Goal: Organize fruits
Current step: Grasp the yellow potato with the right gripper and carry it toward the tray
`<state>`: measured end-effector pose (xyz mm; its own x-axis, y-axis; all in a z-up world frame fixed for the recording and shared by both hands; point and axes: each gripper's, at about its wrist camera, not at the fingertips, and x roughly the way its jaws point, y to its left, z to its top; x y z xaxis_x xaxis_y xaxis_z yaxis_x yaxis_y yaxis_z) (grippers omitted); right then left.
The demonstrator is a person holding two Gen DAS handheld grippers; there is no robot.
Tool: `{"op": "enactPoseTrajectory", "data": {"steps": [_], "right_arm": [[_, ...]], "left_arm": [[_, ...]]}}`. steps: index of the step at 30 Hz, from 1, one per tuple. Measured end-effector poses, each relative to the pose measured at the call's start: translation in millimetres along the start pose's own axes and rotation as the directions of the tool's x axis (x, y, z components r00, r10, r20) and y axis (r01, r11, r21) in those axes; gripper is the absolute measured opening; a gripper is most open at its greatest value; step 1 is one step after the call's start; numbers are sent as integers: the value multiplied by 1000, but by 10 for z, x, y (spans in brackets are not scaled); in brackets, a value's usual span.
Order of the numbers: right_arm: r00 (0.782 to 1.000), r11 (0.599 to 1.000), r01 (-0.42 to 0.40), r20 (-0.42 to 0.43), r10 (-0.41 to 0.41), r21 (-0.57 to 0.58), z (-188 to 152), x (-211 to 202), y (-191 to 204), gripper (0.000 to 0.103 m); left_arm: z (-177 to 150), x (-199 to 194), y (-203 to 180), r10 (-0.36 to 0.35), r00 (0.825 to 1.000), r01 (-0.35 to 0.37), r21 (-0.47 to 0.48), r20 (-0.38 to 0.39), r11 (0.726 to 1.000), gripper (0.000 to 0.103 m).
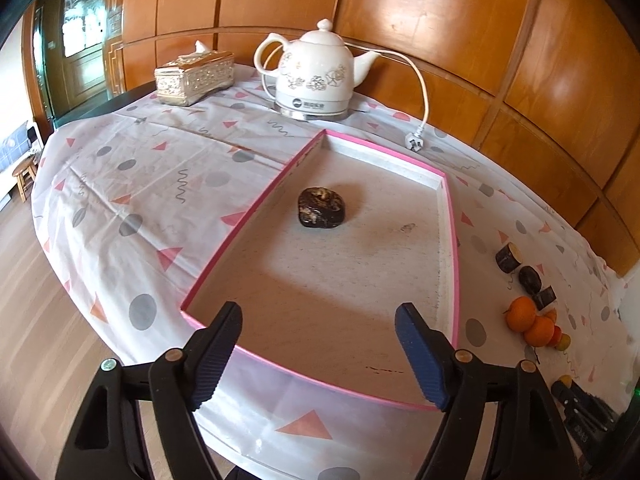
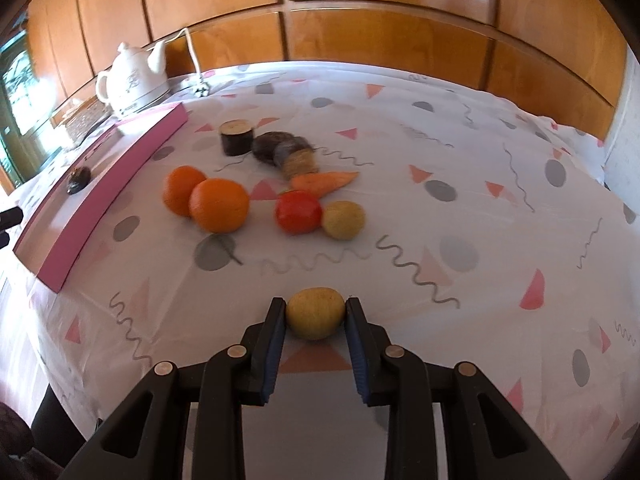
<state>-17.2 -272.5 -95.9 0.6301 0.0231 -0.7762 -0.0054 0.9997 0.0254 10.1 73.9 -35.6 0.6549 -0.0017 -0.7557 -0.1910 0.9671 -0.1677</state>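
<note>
Yellow fruit (image 2: 316, 313) pinched btwn right hand-held gripper (image 2: 316, 314) pads | left hand-held gripper (image 1: 318, 354) spread over pink tray (image 1: 240, 224)

- Left gripper (image 1: 320, 354): black plastic frame, triangular cut-outs, brass-coloured pivot rivets, one silver screw.
- Right gripper (image 2: 316, 314): same black frame, brass-coloured rivets.
- Finger pads (image 1: 420, 354): dark blue, finely ribbed rubber.

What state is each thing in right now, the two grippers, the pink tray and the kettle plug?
Left gripper: open, empty, over the tray's near end.
Right gripper: shut on the yellow fruit.
Pink tray: holds one dark fruit only.
Kettle plug: unplugged, lying on the tablecloth.
</note>
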Motion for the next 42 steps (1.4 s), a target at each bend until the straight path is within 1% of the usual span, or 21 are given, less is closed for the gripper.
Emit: {"op": "enactPoseTrajectory", "data": {"steps": [4, 6, 9, 13, 16, 19, 23, 26, 31, 36, 39, 42], "right_arm": [[1000, 1000, -21, -6, 21, -6, 11, -9, 54, 30], [999, 999, -35, -4, 35, -14, 28, -20, 101, 30], [997, 997, -74, 0, 74, -29, 77, -48, 204, 30], [992, 988, -127, 7, 128, -89, 168, -92, 425, 30], [985, 974, -170, 1, 172, -153, 234, -97, 641, 30], [974, 951, -221, -12, 224, -217, 317, -93, 875, 30], [957, 919, -284, -26, 288, -275, 431, -101, 1166, 30], [941, 893, -331, -32, 338, -306, 565, -104, 1414, 30], [916, 855, -382, -19, 401, -352, 816, -110, 1823, 30], [910, 839, -392, -21, 415, -377, 1004, 13, 2177, 30], [918, 846, -377, -27, 397, -377, 1086, 153, 2308, 30], [922, 857, -379, -57, 384, -349, 1130, 310, 2351, 30]], "left_arm": [[-4, -1, 58, 9, 1000, -9, -15, 1, 1000, 80], [-4, -13, 66, 18, 1000, -18, -14, 10, 1000, 82], [8, -40, 74, 19, 999, -19, -18, 28, 1000, 84], [23, -69, 83, 20, 999, -19, -14, 43, 1000, 86], [30, -91, 116, 23, 998, -22, -23, 52, 999, 86], [35, -117, 168, 30, 998, -27, -43, 62, 999, 88], [39, -131, 240, 44, 997, -39, -65, 66, 997, 89], [39, -134, 302, 53, 996, -47, -84, 68, 995, 89], [60, -140, 407, 63, 995, -55, -111, 74, 992, 89], [63, -116, 498, 67, 996, -58, -133, 67, 989, 89], [59, -104, 550, 68, 996, -58, -146, 63, 988, 89], [50, -103, 583, 65, 996, -54, -155, 64, 986, 89]]}}
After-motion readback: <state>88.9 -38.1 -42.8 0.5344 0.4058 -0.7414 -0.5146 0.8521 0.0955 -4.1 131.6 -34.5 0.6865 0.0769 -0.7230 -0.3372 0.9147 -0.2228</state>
